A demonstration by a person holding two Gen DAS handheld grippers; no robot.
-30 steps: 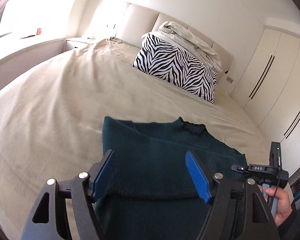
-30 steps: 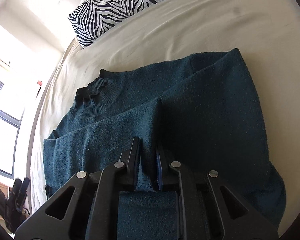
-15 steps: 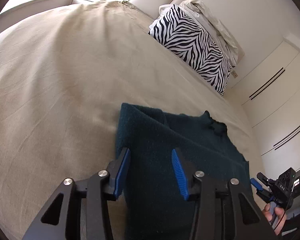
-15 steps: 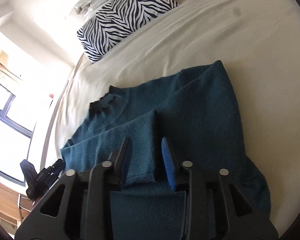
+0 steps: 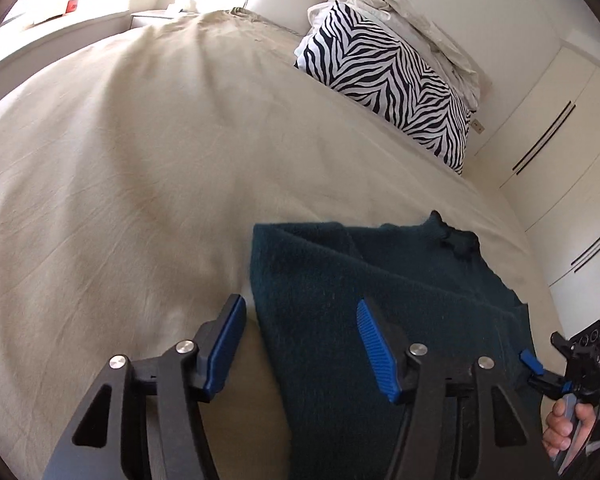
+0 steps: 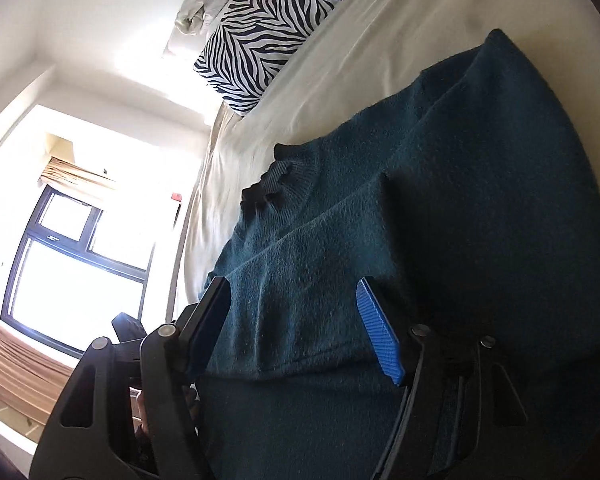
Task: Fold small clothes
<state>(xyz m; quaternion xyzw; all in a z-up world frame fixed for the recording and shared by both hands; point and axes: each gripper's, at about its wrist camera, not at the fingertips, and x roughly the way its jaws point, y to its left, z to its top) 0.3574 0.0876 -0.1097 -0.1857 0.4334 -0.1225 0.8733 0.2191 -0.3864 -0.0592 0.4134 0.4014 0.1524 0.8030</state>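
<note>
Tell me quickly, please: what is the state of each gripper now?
Left gripper: opening, holds nothing; sweater edge lies between its fingers.
Right gripper: opening, holds nothing; a sweater fold lies between its fingers.

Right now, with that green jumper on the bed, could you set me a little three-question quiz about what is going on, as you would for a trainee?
1. True or false: the sweater lies on the bed.
2. What pattern is on the pillow? A dots, B zebra stripes, C plain grey.
3. Fill in: the right tongs are over a folded-in ____ of the sweater.

Key:
1. True; its collar points toward the pillow.
2. B.
3. Sleeve; the tongs are opening, pads clear of it. The left tongs, also opening, straddle the sweater's left edge without pinching it.
</note>
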